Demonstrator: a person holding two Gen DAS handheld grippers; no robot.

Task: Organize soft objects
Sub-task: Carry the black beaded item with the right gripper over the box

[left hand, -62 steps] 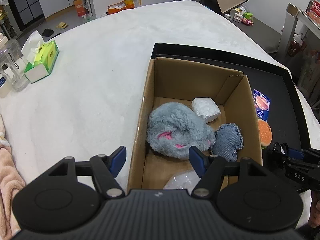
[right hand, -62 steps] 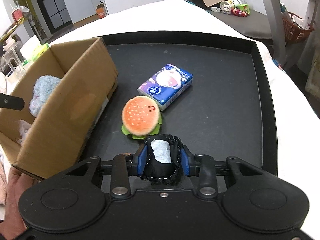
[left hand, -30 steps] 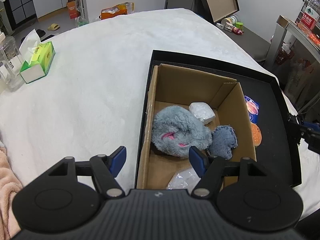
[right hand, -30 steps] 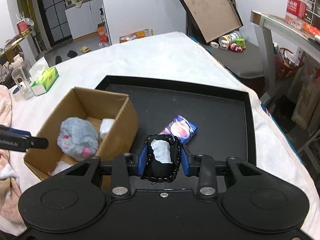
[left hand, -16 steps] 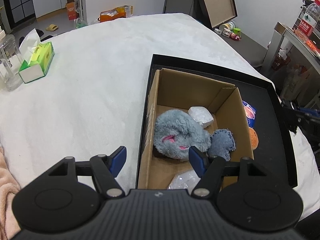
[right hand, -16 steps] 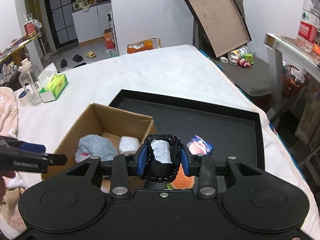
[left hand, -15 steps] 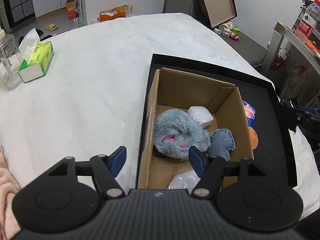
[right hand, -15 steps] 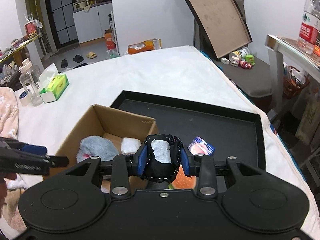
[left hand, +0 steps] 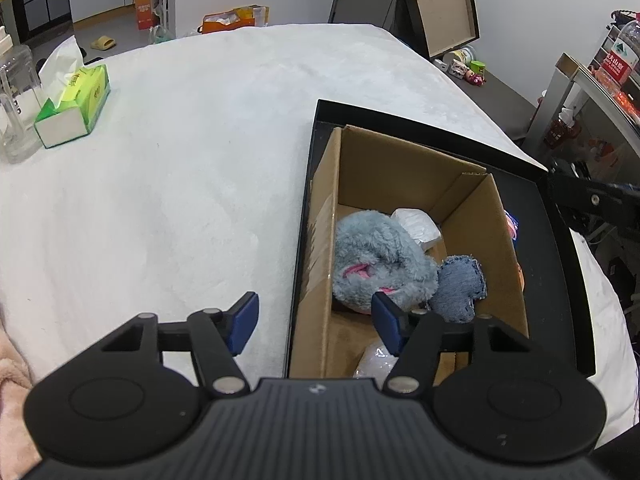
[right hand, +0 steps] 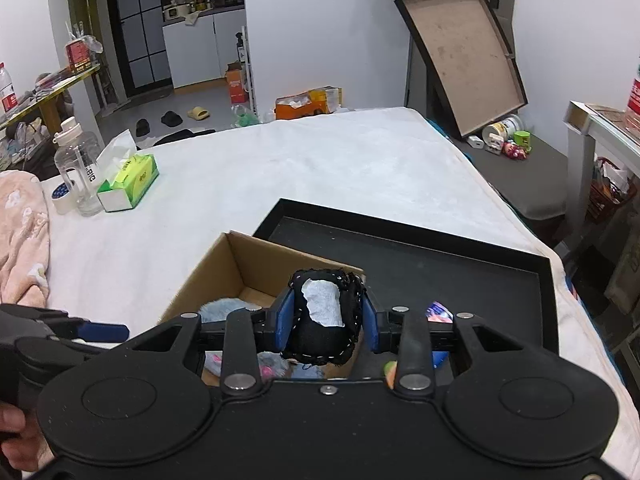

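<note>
Above a white-covered bed, the right gripper [right hand: 327, 318] was clamped on a small black fabric pouch [right hand: 325, 315] with a white patch, held over the near end of an open cardboard box [left hand: 472, 216]. Judging by the contents, the sorting was well along: the box already held a grey plush toy [left hand: 380, 258], a denim pouch [left hand: 460, 282], a white packet [left hand: 416, 224] and a clear bag [left hand: 374, 360]. A burger toy [right hand: 391, 369] and a blue tissue pack [right hand: 438, 312] lay outside it on the black tray [right hand: 400, 228] and were probably left to do. The left gripper [left hand: 314, 322] hovered empty, half open across the box's near left wall, its jaws having just narrowed.
</note>
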